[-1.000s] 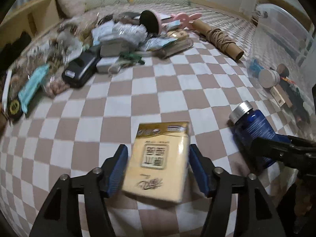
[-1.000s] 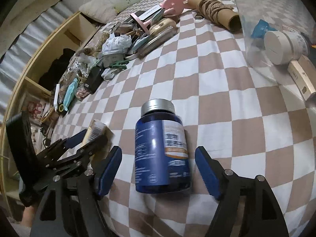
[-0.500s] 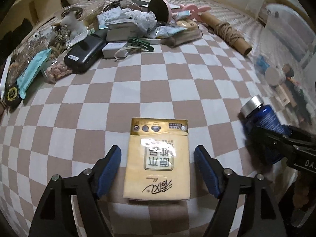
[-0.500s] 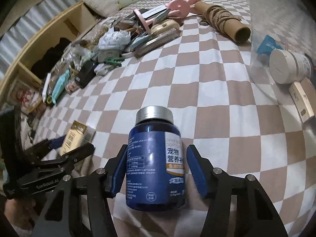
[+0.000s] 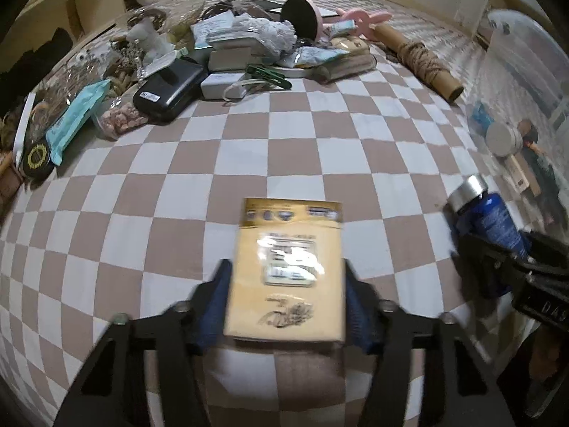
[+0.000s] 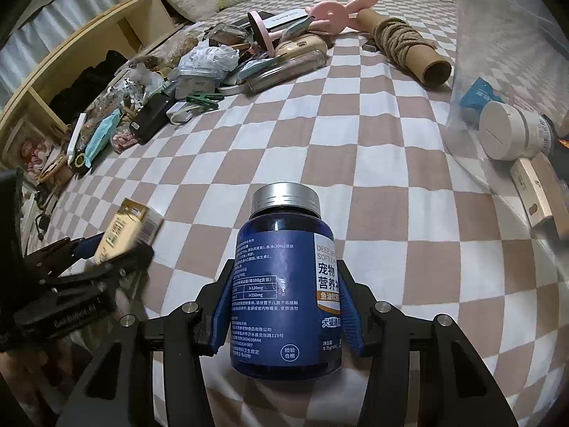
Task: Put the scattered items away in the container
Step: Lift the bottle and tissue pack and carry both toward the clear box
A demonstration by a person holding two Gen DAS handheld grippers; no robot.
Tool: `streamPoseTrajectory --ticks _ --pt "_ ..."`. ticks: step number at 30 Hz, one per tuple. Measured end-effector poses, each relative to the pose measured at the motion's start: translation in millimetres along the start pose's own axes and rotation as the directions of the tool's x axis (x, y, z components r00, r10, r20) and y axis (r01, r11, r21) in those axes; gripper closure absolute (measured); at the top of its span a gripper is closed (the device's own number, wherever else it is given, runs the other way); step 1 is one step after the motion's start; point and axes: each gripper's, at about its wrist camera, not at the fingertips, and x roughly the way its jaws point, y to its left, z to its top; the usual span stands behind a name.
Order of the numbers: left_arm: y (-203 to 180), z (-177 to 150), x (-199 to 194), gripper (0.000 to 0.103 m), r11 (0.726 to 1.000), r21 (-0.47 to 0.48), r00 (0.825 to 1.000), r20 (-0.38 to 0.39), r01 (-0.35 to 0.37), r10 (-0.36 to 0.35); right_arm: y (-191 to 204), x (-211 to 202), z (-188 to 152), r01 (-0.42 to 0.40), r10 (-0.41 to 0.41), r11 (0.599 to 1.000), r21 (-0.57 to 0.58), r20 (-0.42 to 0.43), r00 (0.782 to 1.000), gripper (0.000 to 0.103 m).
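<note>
Checkered bedspread (image 5: 302,135) is strewn with clutter; tissue pack (image 5: 288,270) is pinched by the closing left gripper (image 5: 286,302), blue supplement bottle (image 6: 284,295) by the closing right gripper (image 6: 284,306)

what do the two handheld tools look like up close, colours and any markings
Both are alike: the left tool and right tool have matte black angular linkage arms with silver round bolts, and blue ribbed pads on the fingers. White lettering marks each black body, partly readable only. No cables or sleeves show.

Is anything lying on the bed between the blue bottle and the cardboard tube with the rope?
No. The right wrist view shows only bare checkered sheet between the blue bottle and the cardboard tube.
</note>
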Motion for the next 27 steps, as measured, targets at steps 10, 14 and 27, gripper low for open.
streamPoseTrajectory --ticks 10,14,27 --pt "-3.1 -8.4 -8.0 0.051 0.999 -0.030 1.000 0.024 0.014 -0.013 -2.5 -7.0 -9.2 0.015 -0.015 0.999 0.043 0.001 1.000 0.051" --pt "-6.5 -13.2 -10.3 0.051 0.999 -0.039 0.999 0.027 0.019 -0.018 -1.8 -11.6 -16.3 0.016 -0.017 0.997 0.070 0.006 1.000 0.051" --pt "-17.3 3.4 -45.1 0.051 0.998 -0.040 0.993 0.113 0.046 -0.041 -1.9 -54.1 -3.1 -0.001 -0.010 0.993 0.115 0.092 0.996 0.051"
